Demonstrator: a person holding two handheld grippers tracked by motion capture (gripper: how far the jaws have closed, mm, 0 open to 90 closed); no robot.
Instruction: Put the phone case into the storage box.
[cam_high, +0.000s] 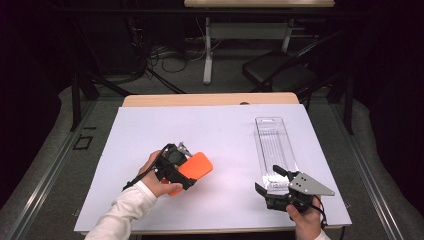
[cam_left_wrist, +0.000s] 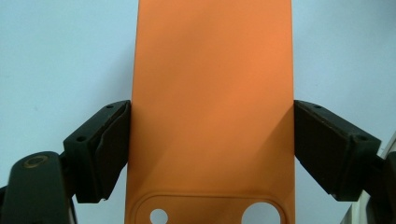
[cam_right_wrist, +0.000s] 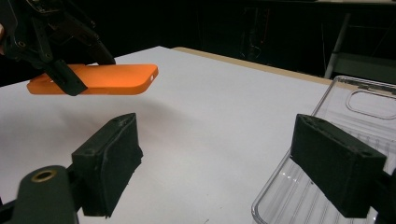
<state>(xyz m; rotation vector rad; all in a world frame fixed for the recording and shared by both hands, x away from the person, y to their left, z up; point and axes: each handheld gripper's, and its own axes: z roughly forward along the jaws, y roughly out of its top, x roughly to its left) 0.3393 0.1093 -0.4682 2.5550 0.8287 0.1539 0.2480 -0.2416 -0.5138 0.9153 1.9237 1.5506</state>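
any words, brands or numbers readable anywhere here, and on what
None can be read.
Orange phone case, held in the left gripper: plain, no print.
Clear plastic tray by the right gripper: ribbed, no label to make out.
White table sheet: blank.
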